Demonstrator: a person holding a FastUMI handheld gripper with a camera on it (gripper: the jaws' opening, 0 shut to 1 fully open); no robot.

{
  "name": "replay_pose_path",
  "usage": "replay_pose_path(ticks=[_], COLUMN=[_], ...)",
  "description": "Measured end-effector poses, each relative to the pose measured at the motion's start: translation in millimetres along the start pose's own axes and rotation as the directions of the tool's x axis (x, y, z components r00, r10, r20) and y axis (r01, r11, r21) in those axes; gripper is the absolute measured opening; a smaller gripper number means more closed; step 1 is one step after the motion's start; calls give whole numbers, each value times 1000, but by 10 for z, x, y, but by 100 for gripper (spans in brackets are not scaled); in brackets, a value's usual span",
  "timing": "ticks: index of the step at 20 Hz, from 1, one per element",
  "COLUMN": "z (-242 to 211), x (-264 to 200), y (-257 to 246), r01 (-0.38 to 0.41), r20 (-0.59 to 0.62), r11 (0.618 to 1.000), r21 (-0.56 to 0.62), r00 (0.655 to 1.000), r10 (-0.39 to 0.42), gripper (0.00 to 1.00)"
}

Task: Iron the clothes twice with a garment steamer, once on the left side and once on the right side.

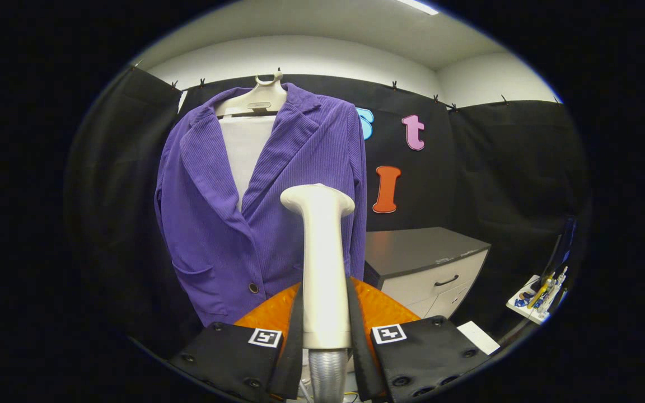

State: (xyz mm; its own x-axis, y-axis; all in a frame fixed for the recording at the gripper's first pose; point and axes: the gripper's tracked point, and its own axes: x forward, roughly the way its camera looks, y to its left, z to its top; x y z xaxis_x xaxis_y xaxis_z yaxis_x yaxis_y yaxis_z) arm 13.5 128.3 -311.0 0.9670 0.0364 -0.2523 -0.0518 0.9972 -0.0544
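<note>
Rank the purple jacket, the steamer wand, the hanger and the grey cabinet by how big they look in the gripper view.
1. Purple jacket
2. Grey cabinet and steamer wand, gripped between the gripper fingers: similar; the wand's nearness to the camera inflates it, so unranked.
3. Hanger

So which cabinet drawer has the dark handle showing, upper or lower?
The upper drawer of the grey-topped cabinet, right of the purple jacket, carries the dark curved handle; the lower drawer shows none. Gripper is shut on the steamer.
</note>
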Motion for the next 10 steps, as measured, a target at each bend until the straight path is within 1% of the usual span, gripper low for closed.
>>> replay_pose_path(ticks=[10], z=[-790], x=[-56], y=[60], r01=[27], r20=[-121], r11=[1000], r21=[-6], r00=[992], r10=[-28], gripper=[45])
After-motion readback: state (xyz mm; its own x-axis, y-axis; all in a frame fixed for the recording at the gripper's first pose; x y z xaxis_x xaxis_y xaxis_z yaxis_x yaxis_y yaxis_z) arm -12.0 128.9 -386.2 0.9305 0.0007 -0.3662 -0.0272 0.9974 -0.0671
